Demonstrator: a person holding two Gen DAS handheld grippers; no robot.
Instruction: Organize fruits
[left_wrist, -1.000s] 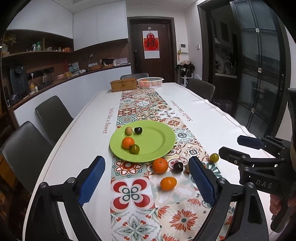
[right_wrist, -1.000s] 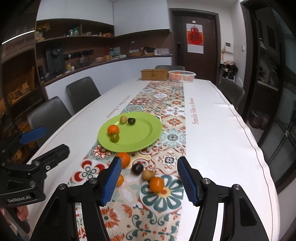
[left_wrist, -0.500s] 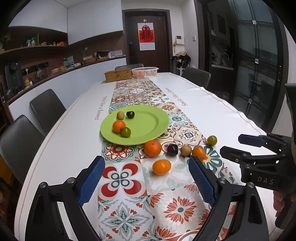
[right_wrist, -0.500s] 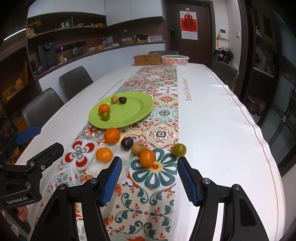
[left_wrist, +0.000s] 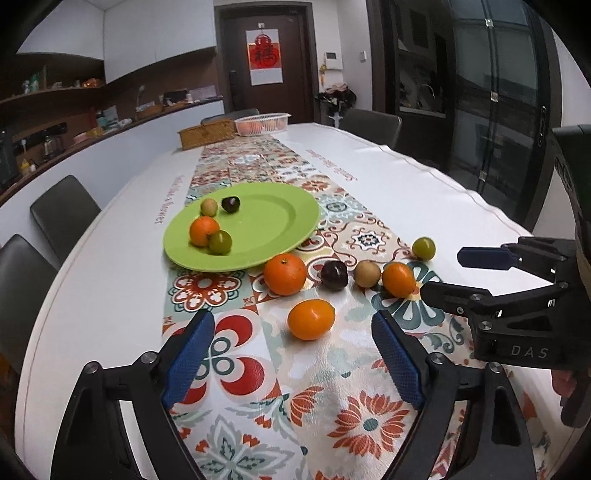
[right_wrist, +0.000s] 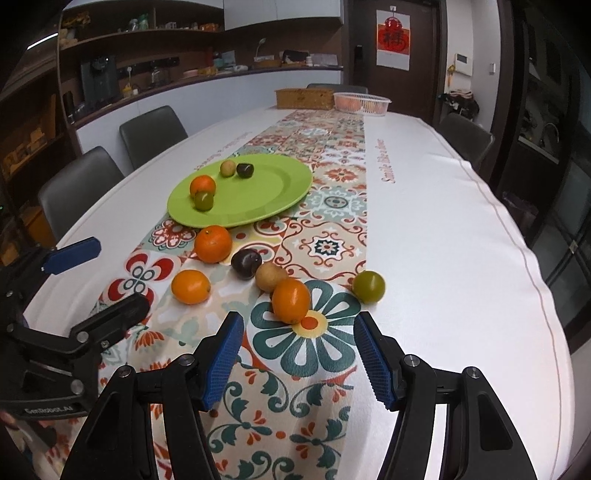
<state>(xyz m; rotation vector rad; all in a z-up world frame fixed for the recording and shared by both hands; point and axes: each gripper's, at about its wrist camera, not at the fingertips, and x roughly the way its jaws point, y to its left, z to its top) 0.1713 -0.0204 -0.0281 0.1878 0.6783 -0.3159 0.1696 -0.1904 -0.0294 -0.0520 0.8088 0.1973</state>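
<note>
- Since the earlier frames both grippers have come down toward the loose fruit, which now looms larger; the left gripper (left_wrist: 291, 365) has just been closing a little, nothing between its jaws.
- Table (left_wrist: 424, 192): one long white top with a patterned runner (left_wrist: 343, 391) down the middle; dark chairs around it, shelves and a counter to one side, a door with a red sign at the far end.
- Plate (left_wrist: 273, 229): one, green, on the runner, holding four fruits: an orange, a green one touching it, a tan one and a dark one.
- Loose fruit on the runner just before the plate: six. Three oranges (left_wrist: 284, 275), one plum (left_wrist: 334, 276), one tan fruit (left_wrist: 367, 273), one green fruit (left_wrist: 423, 248).
- Left gripper: jaws wide apart, empty, the nearest orange just ahead of them.
- Right gripper (right_wrist: 297, 360): jaws about half open, empty, an orange (right_wrist: 291, 301) just ahead.
- Only the left view shows a hand (left_wrist: 565, 384) behind the right gripper.
</note>
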